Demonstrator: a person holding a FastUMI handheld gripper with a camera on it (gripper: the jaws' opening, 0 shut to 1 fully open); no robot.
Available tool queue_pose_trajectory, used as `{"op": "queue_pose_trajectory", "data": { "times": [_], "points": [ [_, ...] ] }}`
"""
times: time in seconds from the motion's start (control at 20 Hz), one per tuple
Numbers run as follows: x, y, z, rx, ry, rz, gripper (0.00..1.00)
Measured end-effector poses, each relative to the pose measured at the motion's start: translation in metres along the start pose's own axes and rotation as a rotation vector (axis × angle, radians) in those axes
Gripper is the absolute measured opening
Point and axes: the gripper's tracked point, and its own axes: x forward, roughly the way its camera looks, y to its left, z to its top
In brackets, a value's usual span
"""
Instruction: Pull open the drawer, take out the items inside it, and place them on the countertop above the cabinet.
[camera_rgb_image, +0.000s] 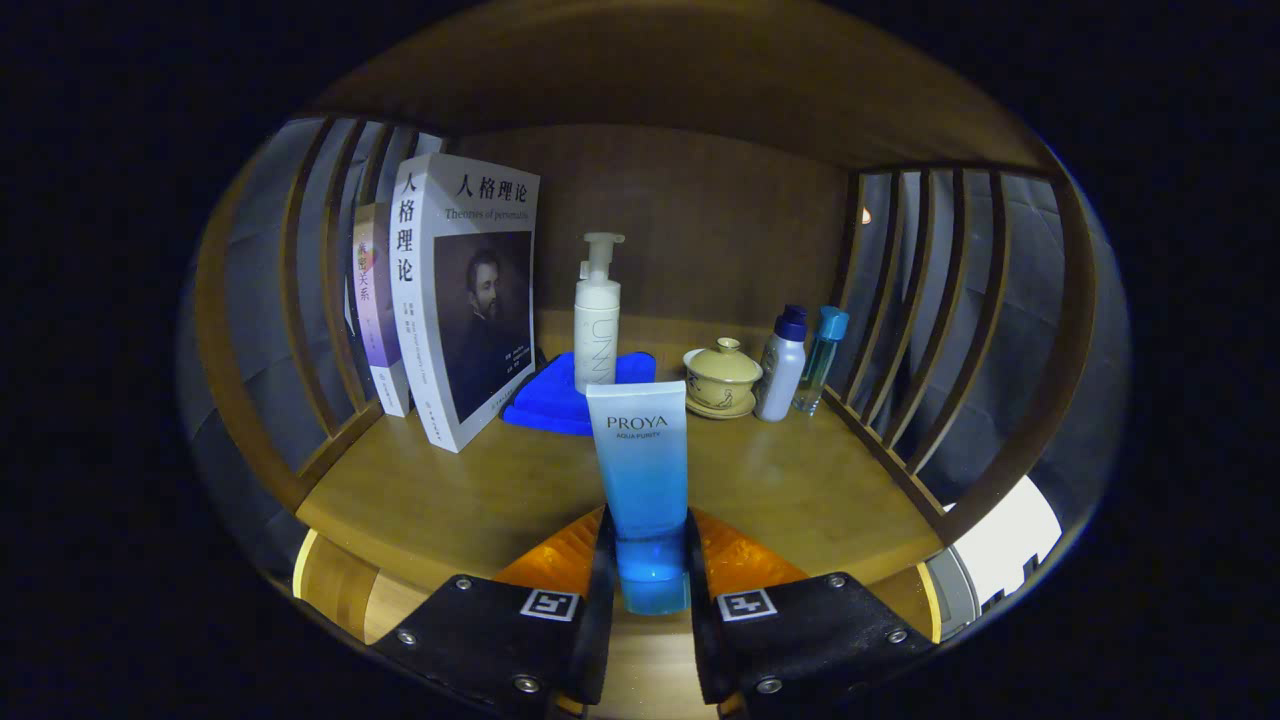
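Fingers of the gripper (650, 590) are pressed on both sides of a blue plastic tube with a white top part (641, 470), so the gripper is clamped on it. The tube stands straight up between the fingers, cap end down, with its long side going up and down. Its bottom looks to be at the front edge of the brown wooden countertop (800, 490), though I cannot tell if it is touching the wood or just above it. The next move looks like setting the tube down here and letting go, and it could tip over because it is tall and thin. Just behind the tube lies a folded bright blue cloth (545, 405), and a tall white pump bottle (597, 320) stands on it. To the right of the tube and farther back sit a small cream cup with a lid on a saucer (722, 378), a white bottle with a dark blue cap (781, 365) and a thin clear bottle with a light blue cap (819, 360). To the left of the tube stand two books (470, 300), upright. Wooden bars (900, 300) close both sides, and a brown wooden wall (700, 220) is at the back.
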Motion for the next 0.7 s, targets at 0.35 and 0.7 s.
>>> {"op": "queue_pose_trajectory", "data": {
  "times": [0.35,0.7],
  "points": [
    [0.031,-0.005,-0.014,-0.006,0.021,0.018,0.39],
    [0.044,0.002,-0.014,0.008,0.011,0.052,0.43]
  ]
}}
